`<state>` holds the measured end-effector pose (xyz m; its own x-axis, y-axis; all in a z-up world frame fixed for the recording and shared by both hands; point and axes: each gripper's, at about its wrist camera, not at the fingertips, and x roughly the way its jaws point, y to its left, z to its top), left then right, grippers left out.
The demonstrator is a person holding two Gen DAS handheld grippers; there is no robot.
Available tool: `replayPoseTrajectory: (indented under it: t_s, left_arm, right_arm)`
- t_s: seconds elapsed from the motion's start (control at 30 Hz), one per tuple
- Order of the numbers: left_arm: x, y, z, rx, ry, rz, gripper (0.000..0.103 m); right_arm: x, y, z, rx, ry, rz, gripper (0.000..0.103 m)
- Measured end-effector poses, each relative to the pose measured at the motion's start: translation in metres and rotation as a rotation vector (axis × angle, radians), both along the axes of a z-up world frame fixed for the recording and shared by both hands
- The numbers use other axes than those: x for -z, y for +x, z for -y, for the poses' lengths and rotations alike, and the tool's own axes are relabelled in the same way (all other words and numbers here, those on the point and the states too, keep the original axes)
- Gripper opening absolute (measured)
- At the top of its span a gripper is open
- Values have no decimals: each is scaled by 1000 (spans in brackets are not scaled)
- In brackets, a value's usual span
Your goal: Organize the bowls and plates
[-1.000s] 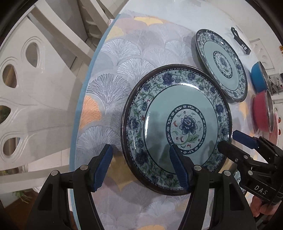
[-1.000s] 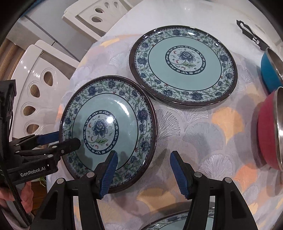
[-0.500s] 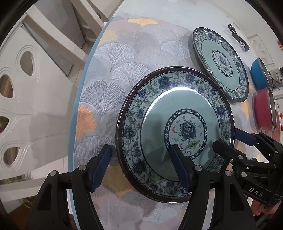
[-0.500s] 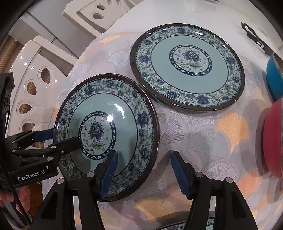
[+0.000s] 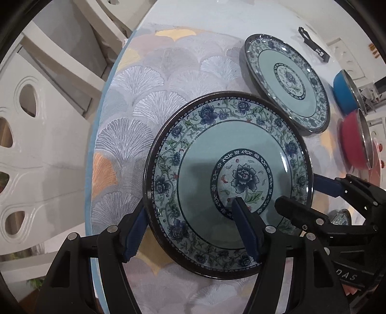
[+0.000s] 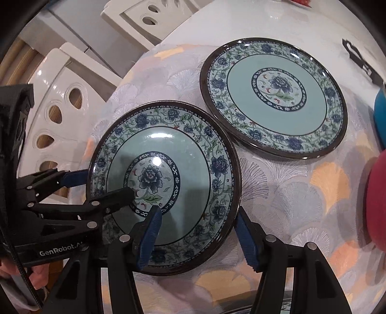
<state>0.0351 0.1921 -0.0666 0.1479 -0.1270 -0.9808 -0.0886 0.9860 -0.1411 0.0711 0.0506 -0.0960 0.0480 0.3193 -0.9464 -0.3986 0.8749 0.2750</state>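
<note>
- the left hand-held gripper points steeply down at the near plate, its two blue pads set either side of the plate's left rim: one outside the dark edge, one over the glazed well.
- its jaws stand about half open; whether the pads press on the rim i cannot tell.
- the right hand-held gripper straddles the opposite rim of the same plate in the same way, one pad over the flowered border, the other just outside the edge.
- it too is about half open, and a firm pinch is not clear from either view.
- the near plate has a teal centre, a blue peony medallion and a dark rim; it sits over the fan-patterned cloth on the bench, near the cloth's left edge, and whether it rests flat or is raised i cannot tell.
- a second matching plate lies flat on the cloth just beyond it, the rims close but apart.
- a blue bowl and a red bowl stand side by side at the right.
- a small black clip lies on the bare white bench past the far plate.
- white chairs with oval cut-outs stand beside the bench.
</note>
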Motion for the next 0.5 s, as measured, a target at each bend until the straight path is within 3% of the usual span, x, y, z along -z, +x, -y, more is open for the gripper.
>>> replayPoseTrajectory:
  t_s: [0.5]
  left_arm:
    - [-22, -14, 1, 9, 8, 46, 65]
  right_arm:
    - [-23, -8, 19, 23, 49, 25, 60]
